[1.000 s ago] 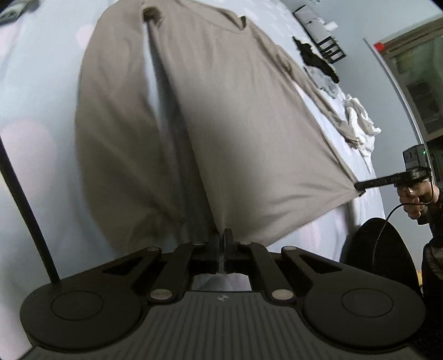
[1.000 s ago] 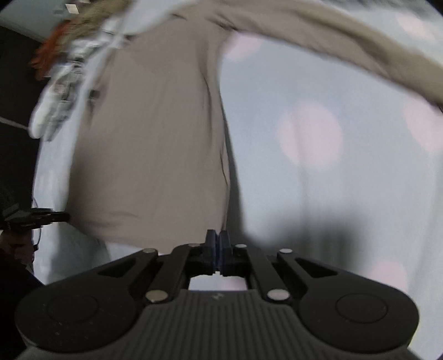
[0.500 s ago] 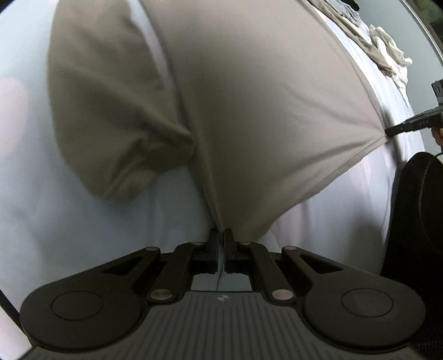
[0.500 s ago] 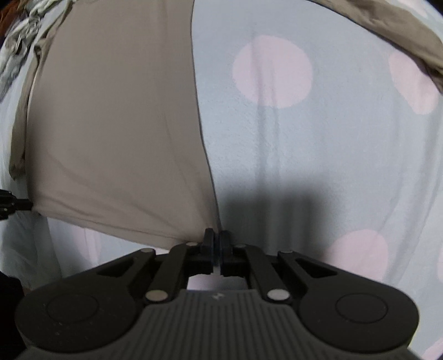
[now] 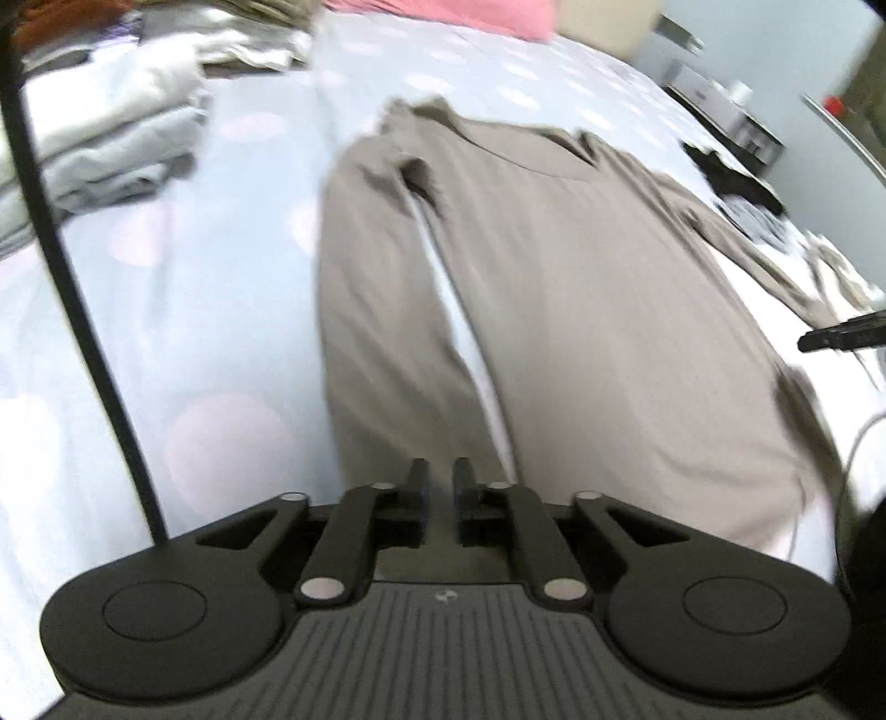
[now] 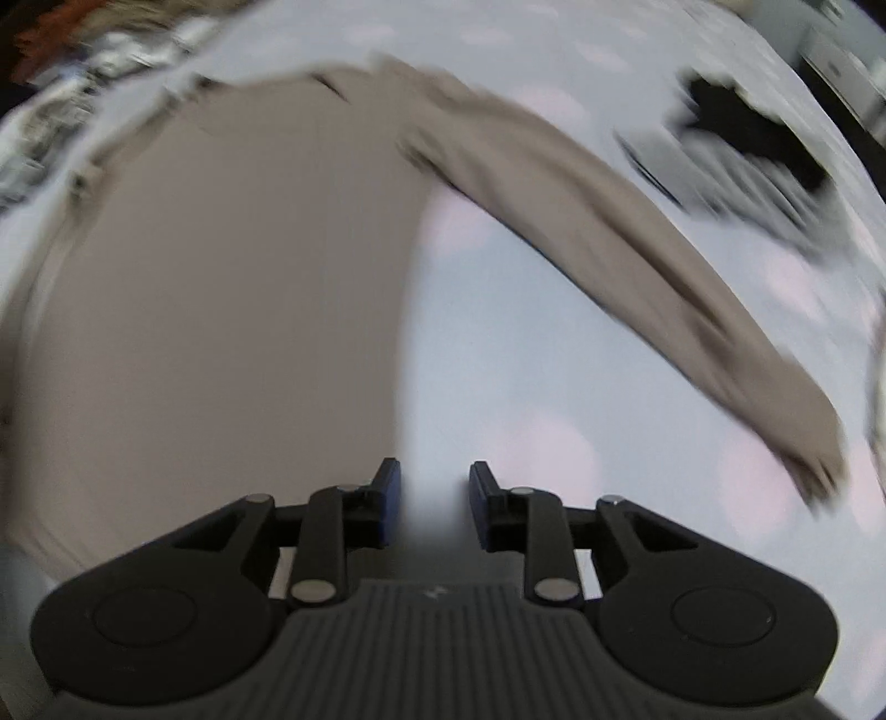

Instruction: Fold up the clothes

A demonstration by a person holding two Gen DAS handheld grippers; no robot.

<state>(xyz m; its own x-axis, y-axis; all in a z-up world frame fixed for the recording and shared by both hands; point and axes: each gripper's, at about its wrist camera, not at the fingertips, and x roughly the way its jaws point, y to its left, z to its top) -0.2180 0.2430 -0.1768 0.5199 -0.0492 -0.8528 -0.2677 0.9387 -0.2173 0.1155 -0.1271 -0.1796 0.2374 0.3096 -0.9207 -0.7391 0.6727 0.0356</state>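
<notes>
A taupe long-sleeved shirt [image 5: 598, 310] lies spread flat on the pale blue bed sheet with pink dots, collar at the far end, hem toward me. My left gripper [image 5: 440, 476] is open and empty, just above the hem by the left sleeve. In the right wrist view the shirt's body [image 6: 221, 310] fills the left, and its right sleeve [image 6: 637, 232] runs out to the right. My right gripper [image 6: 433, 482] is open and empty over the sheet beside the shirt's right edge. Its fingers also show in the left wrist view [image 5: 841, 335].
Folded pale clothes [image 5: 105, 133] are stacked at the far left. A black and white garment [image 6: 742, 138] lies at the far right of the bed. A black pole [image 5: 83, 310] crosses the left side. Something pink [image 5: 443, 14] lies at the head.
Both grippers have let go of the shirt's hem corners and opened. The shirt, held taut before, now lies flat on the bed, and both grippers have pulled back a little.
</notes>
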